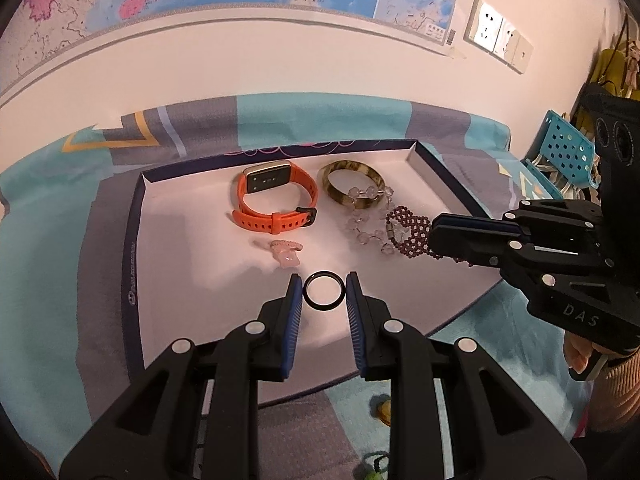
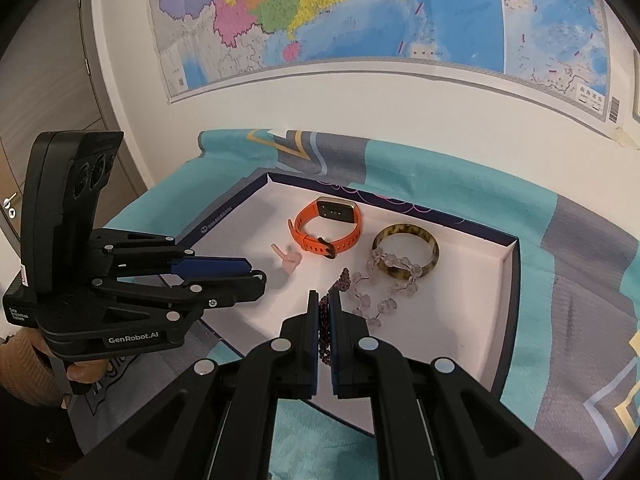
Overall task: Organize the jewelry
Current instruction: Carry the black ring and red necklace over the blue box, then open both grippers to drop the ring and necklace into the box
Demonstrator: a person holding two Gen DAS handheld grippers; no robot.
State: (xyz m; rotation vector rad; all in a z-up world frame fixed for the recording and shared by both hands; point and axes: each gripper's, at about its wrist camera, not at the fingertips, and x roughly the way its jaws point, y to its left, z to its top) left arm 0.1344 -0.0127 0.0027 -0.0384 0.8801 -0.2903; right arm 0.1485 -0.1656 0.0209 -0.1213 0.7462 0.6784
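Note:
A shallow white box point(image 1: 168, 216) point(image 2: 460, 320) lies on the bed. In it are an orange smart band point(image 1: 276, 200) point(image 2: 328, 226), a mottled bangle point(image 1: 352, 182) point(image 2: 406, 250), a clear bead bracelet point(image 1: 366, 220) point(image 2: 384, 292), a pink hair clip point(image 1: 286, 254) point(image 2: 290, 260) and a thin black ring point(image 1: 323, 291). My left gripper point(image 1: 323, 286) point(image 2: 256, 270) is open with the black ring between its fingertips, low over the box floor. My right gripper point(image 2: 325, 300) point(image 1: 434, 232) is shut on a dark red bead bracelet point(image 2: 325, 332) point(image 1: 412, 236), whose far end rests in the box.
The box sits on a teal and grey patterned cover point(image 1: 60, 280) point(image 2: 580, 280). A map point(image 2: 360, 20) hangs on the wall behind. A blue perforated basket point(image 1: 564, 148) stands at the right. Small green and yellow objects point(image 1: 382, 408) lie on the cover in front of the box.

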